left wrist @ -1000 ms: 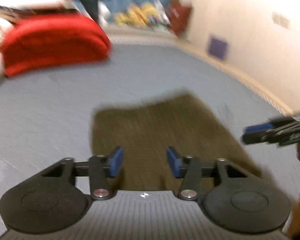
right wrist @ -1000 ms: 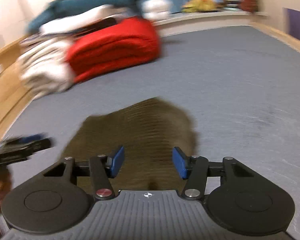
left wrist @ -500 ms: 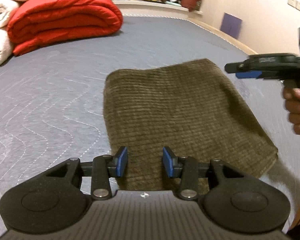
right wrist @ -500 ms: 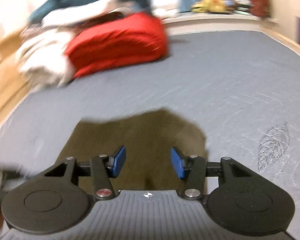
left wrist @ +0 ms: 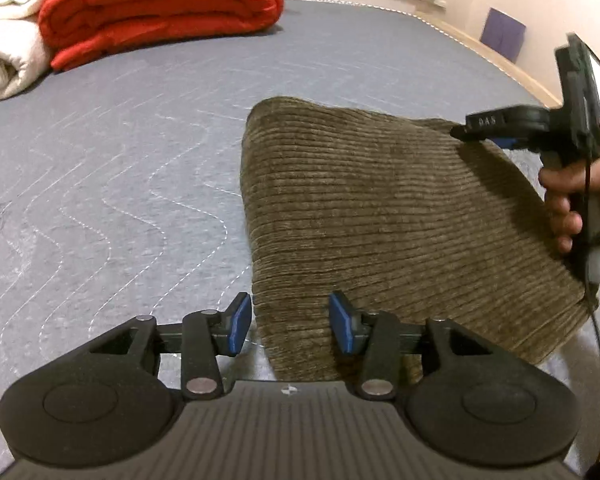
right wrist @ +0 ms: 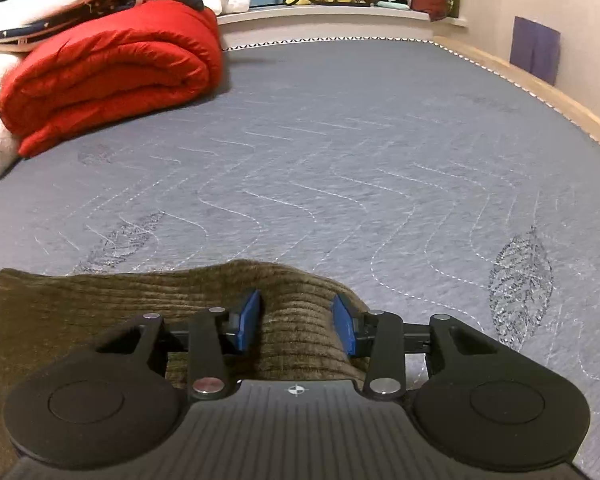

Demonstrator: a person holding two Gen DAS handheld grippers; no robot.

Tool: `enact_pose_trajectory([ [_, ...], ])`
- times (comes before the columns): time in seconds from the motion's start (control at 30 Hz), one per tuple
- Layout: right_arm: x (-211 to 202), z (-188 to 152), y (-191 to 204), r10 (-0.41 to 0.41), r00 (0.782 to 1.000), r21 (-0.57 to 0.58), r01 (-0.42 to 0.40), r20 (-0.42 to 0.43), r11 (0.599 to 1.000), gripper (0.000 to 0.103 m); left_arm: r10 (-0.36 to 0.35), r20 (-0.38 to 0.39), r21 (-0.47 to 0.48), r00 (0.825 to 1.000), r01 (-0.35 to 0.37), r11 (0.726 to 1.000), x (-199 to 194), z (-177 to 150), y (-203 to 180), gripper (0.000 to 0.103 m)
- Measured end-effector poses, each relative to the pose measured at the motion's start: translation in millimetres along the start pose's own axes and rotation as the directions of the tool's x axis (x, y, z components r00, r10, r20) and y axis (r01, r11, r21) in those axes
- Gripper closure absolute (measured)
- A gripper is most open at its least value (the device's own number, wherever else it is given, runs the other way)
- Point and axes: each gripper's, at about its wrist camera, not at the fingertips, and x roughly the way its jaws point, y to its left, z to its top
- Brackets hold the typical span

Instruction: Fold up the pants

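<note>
- Left wrist view: the brown corduroy pants (left wrist: 384,216) are seen lying folded into a compact slab on the grey quilted bed (left wrist: 120,168), flat and well apart from the red rolled quilt (left wrist: 156,4) and the white blanket (left wrist: 4,32) at the far side.
- The left tongs (left wrist: 290,322) are held over the near left corner of the slab — their jaws are opening, and only the left edge of the fabric falls within the gap; neither blue pad is seen pressing on cloth, so nothing is gripped.
- The right tongs (left wrist: 466,133) are seen side-on at the far right edge of the pants, carried by a hand (left wrist: 572,200); from this angle their jaws cannot be read.
- Right wrist view: a raised ridge of the pants (right wrist: 296,320) is bunched between the blue pads of the right tongs (right wrist: 296,322), whose jaws are closing on it. The pads appear close against the ridge on both sides, but a firm pinch cannot yet be confirmed.
- The slab's long axis is judged to run from the left tongs away toward the right tongs, so each is placed at an opposite end — the right hand being the one already on fabric.
- The coming move is judged to turn on that far edge being lifted toward the near end.
</note>
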Motion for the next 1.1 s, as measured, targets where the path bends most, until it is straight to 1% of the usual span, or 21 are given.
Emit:
enact_pose_trajectory([
  [0.07,-14,0,0,0.005,1.000,0.016,-0.005,0.018,1.000,0.059,0.000,0.027,-0.003,1.000,0.000,1.000,-11,1,-3,0.054],
  [0.13,-34,1,-2,0.019,0.999,0.031,-0.020,0.036,0.999,0.058,-0.008,0.086,0.039,0.996,0.005,0.999,-26,3,-9,0.054],
  [0.2,-60,1,-1,0.037,0.997,-0.006,-0.037,0.073,0.999,0.056,-0.024,0.119,0.058,0.993,0.017,0.998,-36,3,-12,0.054],
  [0.27,-88,-4,-2,0.076,0.991,-0.065,-0.069,0.107,0.996,0.052,-0.030,0.092,0.047,0.995,0.026,0.999,-35,1,-10,0.054],
  [0.33,-109,-15,-4,0.114,0.988,-0.122,-0.101,0.104,0.987,0.048,-0.021,0.021,0.053,1.000,0.020,0.998,-23,-6,-10,0.053],
  [0.37,-116,-23,-6,0.133,0.987,-0.143,-0.120,0.085,0.982,0.046,-0.018,-0.026,0.070,1.000,0.019,0.997,-15,-11,-12,0.050],
  [0.4,-120,-32,-9,0.157,0.987,-0.167,-0.149,0.038,0.975,0.044,-0.010,-0.080,0.096,0.997,0.018,0.995,-6,-16,-15,0.042],
  [0.43,-121,-43,-12,0.165,0.986,-0.189,-0.168,-0.028,0.968,0.038,0.003,-0.112,0.121,0.994,0.010,0.993,-2,-21,-19,0.034],
  [0.47,-116,-55,-15,0.145,0.984,-0.209,-0.163,-0.101,0.964,0.033,0.022,-0.110,0.144,0.994,-0.005,0.990,-2,-25,-23,0.033],
  [0.5,-107,-73,-18,0.088,0.976,-0.242,-0.136,-0.200,0.961,0.028,0.035,-0.097,0.156,0.995,-0.019,0.988,-6,-25,-27,0.030],
  [0.53,-106,-89,-24,0.072,0.973,-0.253,-0.128,-0.221,0.959,0.026,0.036,-0.093,0.153,0.995,-0.022,0.988,-12,-24,-28,0.028],
  [0.6,-122,-89,-33,0.075,0.978,-0.211,-0.116,-0.193,0.971,0.026,0.017,-0.057,0.126,0.998,-0.009,0.992,-28,-22,-30,0.022],
  [0.63,-135,-84,-34,0.062,0.984,-0.197,-0.095,-0.169,0.976,0.027,0.012,-0.023,0.117,1.000,-0.009,0.993,-38,-21,-32,0.016],
  [0.7,-172,-73,-34,0.080,0.995,-0.177,-0.090,-0.060,0.980,0.026,0.034,0.064,0.123,0.997,-0.042,0.992,-61,-21,-39,0.012],
  [0.73,-192,-68,-34,0.098,0.995,-0.160,-0.099,-0.015,0.982,0.023,0.058,0.111,0.131,0.992,-0.073,0.989,-71,-22,-44,0.008],
  [0.77,-207,-65,-33,0.102,0.995,-0.143,-0.098,0.019,0.985,0.020,0.090,0.162,0.134,0.983,-0.112,0.985,-83,-23,-48,0.005],
  [0.8,-225,-64,-34,0.101,0.993,-0.122,-0.094,0.060,0.988,0.015,0.116,0.215,0.130,0.970,-0.146,0.981,-96,-25,-52,0.001],
  [0.87,-252,-66,-33,0.112,0.988,-0.102,-0.100,0.109,0.990,0.008,0.107,0.277,0.129,0.955,-0.148,0.981,-118,-26,-58,0.001],
  [0.97,-283,-74,-25,0.130,0.982,-0.121,-0.114,0.136,0.986,0.002,0.080,0.297,0.117,0.952,-0.120,0.986,-141,-29,-62,0.001],
  [1.03,-296,-80,-20,0.140,0.979,-0.144,-0.118,0.152,0.983,0.001,0.022,0.280,0.121,0.960,-0.058,0.991,-146,-35,-65,0.000],
  [1.1,-297,-82,-16,0.151,0.976,-0.163,-0.125,0.157,0.979,0.001,0.005,0.247,0.096,0.969,-0.029,0.995,-147,-42,-66,0.000],
])
